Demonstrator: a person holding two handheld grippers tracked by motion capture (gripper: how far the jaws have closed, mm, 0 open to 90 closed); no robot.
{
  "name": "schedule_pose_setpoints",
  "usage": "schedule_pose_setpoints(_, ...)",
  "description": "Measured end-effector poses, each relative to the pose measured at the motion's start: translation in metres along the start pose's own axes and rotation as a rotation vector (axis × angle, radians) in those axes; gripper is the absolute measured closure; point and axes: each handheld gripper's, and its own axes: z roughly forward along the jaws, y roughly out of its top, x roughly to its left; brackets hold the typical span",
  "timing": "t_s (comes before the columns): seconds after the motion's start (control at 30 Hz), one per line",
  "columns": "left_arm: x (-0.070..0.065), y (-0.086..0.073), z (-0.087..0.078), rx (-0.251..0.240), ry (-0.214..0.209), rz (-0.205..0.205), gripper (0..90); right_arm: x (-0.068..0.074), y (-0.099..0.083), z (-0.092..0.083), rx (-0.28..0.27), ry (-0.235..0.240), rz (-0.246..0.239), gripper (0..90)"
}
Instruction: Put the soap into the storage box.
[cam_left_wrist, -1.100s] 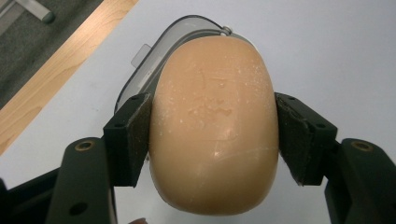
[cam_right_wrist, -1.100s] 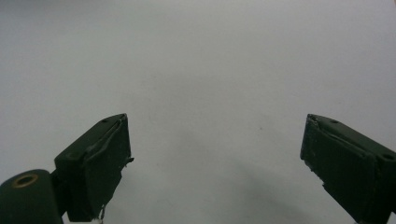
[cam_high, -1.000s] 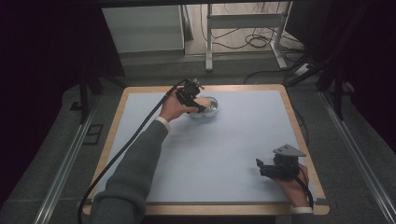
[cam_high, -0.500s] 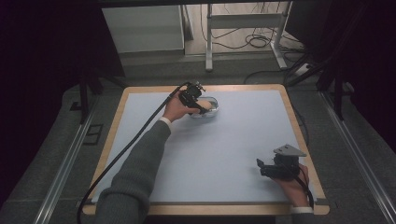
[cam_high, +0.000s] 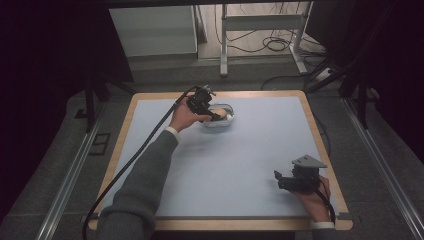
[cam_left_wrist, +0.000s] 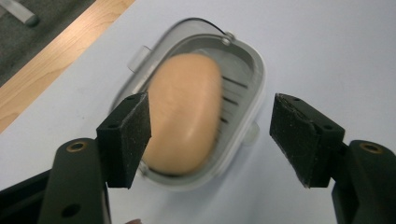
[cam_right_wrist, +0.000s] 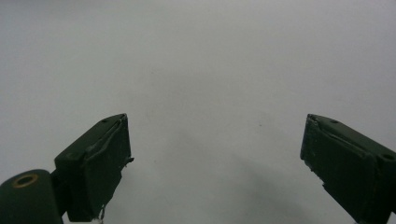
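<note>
Soap (cam_left_wrist: 184, 112) lies skewed in its dish (cam_left_wrist: 252, 93); the left gripper (cam_left_wrist: 210, 135), just opening and holding nothing, could nudge it out.

— Where is the soap (cam_left_wrist: 184, 112)?

— In the soap dish (cam_left_wrist: 245, 88), which sits on the bench (cam_high: 260, 150) toward its far edge, left of the middle.

— And the left gripper (cam_high: 216, 116)?

— Just over the near-left side of the dish, its jaws apart with the soap between them, untouched.

— The right gripper (cam_high: 277, 180)?

— Well apart, at the near right corner of the bench.
</note>
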Motion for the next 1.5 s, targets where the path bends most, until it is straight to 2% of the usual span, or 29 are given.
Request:
schedule_pose_setpoints(0.07, -0.002, -0.003, -0.004, -0.011, 0.001, -0.007, 29.4, 0.001, 0.000, 0.000, 0.001, 0.002, -0.002, 8.4)
schedule_pose_setpoints(0.5, -0.016, -0.024, -0.031, -0.036, 0.011, 0.009, 29.6, 0.003, 0.001, 0.001, 0.007, 0.005, -0.008, 8.3)
schedule_pose_setpoints(0.73, -0.030, -0.040, -0.045, -0.060, 0.007, 0.010, 28.6, 0.004, 0.001, 0.001, 0.003, 0.003, -0.014, 8.3)
schedule_pose_setpoints(1.0, -0.049, -0.077, -0.061, -0.094, -0.003, 0.002, 26.0, 0.004, 0.001, -0.001, -0.002, 0.000, -0.009, 8.4)
schedule_pose_setpoints(1.23, -0.060, -0.118, -0.075, -0.138, -0.021, -0.055, 24.8, 0.006, 0.003, -0.002, -0.010, -0.002, -0.017, 8.4)
schedule_pose_setpoints(1.43, -0.070, -0.153, -0.085, -0.152, 0.001, -0.088, 24.1, 0.007, 0.004, -0.003, -0.013, -0.005, -0.018, 8.4)
schedule_pose_setpoints(1.47, -0.070, -0.153, -0.085, -0.152, 0.001, -0.088, 24.1, 0.007, 0.004, -0.003, -0.013, -0.005, -0.018, 8.4)
schedule_pose_setpoints(1.5, -0.071, -0.160, -0.086, -0.148, 0.012, -0.092, 24.1, 0.007, 0.004, -0.003, -0.013, -0.005, -0.018, 8.4)
